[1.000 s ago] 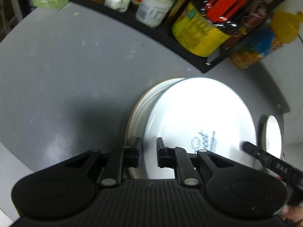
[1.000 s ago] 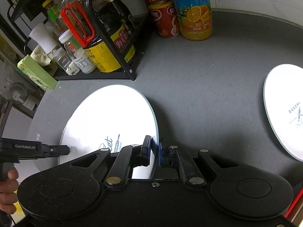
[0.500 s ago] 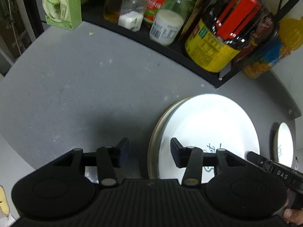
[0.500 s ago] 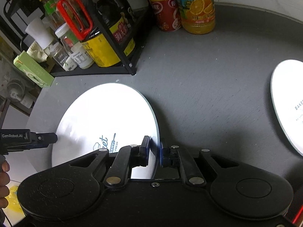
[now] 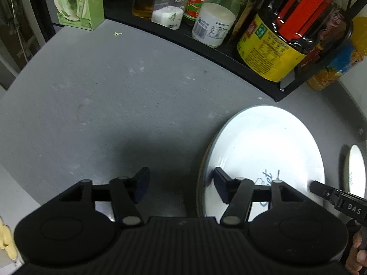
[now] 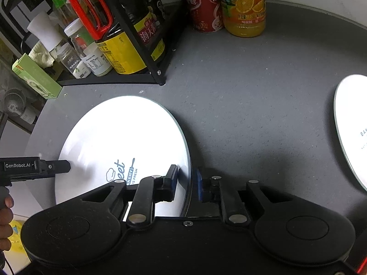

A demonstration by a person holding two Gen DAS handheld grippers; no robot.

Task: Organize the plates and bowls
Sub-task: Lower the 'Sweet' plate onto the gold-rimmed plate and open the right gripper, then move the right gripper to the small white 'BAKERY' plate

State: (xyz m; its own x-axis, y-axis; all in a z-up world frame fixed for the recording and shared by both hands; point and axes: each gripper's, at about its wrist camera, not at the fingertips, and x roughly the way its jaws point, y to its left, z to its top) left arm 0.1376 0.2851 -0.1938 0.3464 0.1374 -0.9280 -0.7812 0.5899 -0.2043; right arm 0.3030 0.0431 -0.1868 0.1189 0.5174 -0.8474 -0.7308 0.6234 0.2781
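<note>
The right gripper point(image 6: 187, 183) was clamped on the white plate's point(image 6: 123, 137) rim — the left gripper point(image 5: 181, 183) hung spread wide above the grey counter point(image 5: 114, 105).

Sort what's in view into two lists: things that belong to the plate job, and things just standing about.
Job:
large white plate, its rim between the right claw fingers
plate beneath it, only its edge showing
second white plate, apart on the counter
left claw, open

Standing about:
black rack of jars and bottles
orange juice bottle
red can
green box
</note>
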